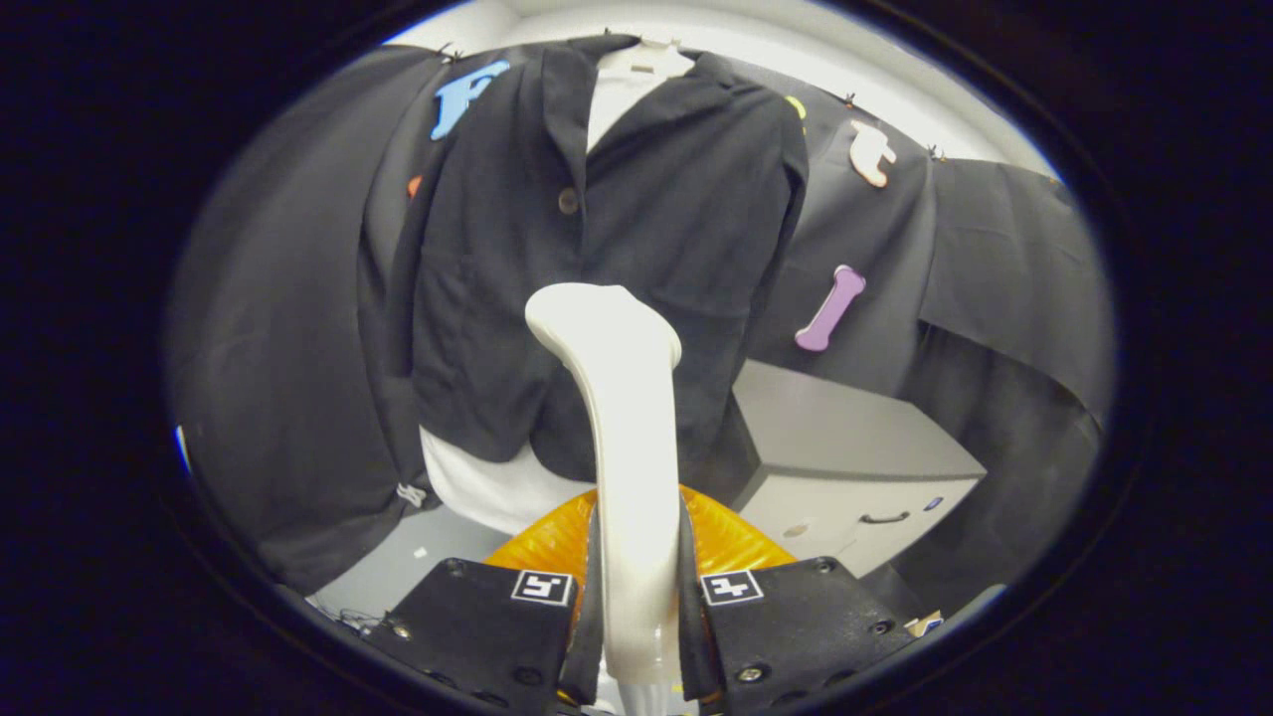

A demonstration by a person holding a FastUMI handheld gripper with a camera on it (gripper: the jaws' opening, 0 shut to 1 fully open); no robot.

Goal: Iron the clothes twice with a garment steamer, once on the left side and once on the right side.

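A black jacket (pixel 636 229) hangs on a white mannequin torso (pixel 629 85) straight ahead, buttoned at the chest, with the white form showing below its hem (pixel 487 487). My gripper (pixel 639 587) is shut on the white garment steamer (pixel 622 428), both fingers pressing its handle. The steamer rises upright between the fingers, and its head (pixel 597 318) sits in front of the jacket's lower middle, near the front opening. I cannot tell whether the head touches the cloth.
An orange ribbed object (pixel 726 542) lies just beyond the fingers, under the mannequin. A grey cabinet (pixel 855 447) with a drawer handle stands to the right of the jacket. Black cloth covers the wall behind and to both sides.
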